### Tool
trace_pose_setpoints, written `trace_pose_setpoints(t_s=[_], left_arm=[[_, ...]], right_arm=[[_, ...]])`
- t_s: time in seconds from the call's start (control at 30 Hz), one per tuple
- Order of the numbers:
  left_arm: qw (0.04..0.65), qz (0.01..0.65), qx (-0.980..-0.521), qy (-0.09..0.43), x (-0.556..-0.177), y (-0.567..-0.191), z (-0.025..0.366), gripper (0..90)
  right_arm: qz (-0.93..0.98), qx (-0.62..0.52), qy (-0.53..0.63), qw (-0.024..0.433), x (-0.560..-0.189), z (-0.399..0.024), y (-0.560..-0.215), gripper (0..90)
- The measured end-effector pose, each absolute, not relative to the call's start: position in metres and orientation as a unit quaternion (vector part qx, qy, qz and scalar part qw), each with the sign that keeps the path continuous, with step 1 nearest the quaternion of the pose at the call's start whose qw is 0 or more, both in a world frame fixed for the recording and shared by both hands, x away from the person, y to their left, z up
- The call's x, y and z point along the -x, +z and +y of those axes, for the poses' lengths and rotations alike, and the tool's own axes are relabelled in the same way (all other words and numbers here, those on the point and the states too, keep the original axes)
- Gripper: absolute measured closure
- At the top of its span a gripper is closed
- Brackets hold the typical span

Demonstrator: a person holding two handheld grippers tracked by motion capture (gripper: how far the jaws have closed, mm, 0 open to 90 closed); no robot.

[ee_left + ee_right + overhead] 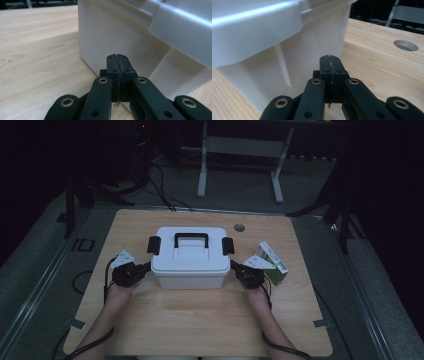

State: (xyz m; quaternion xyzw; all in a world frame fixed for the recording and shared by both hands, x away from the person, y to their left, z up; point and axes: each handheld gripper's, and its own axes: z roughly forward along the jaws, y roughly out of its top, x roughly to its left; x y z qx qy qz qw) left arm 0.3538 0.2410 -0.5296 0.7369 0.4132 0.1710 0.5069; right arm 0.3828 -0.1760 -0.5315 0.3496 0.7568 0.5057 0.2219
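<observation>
A white plastic box (pixel 190 265) with a black handle (pixel 191 239) and a black latch (pixel 154 245) at each end stands mid-table. My left gripper (pixel 146 266) points at its left end wall, jaws pressed together with nothing between them (pixel 117 56). My right gripper (pixel 234 265) mirrors it at the right end wall, also shut and empty (pixel 330 57). Both tips sit low, under the lid's overhanging rim (pixel 180 22), very close to the box walls (pixel 262 75); whether they touch I cannot tell.
A green-and-white carton (pixel 272 257) lies just right of my right hand. The wooden table (pixel 200 320) has a round cable hole (pixel 239 227) behind the box. A metal-legged frame (pixel 240 150) stands on the dark floor beyond the table's far edge.
</observation>
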Motion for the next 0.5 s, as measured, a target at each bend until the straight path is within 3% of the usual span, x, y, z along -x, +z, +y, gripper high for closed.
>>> trace_pose_setpoints(t_s=[0.5], left_arm=[[0.524, 0.404, -0.730, 0.171, -0.3551, -0.5304, 0.2386, 90.0]], right_arm=[[0.762, -0.341, 0.512, 0.201, -0.3861, -0.1674, -0.5286, 90.0]])
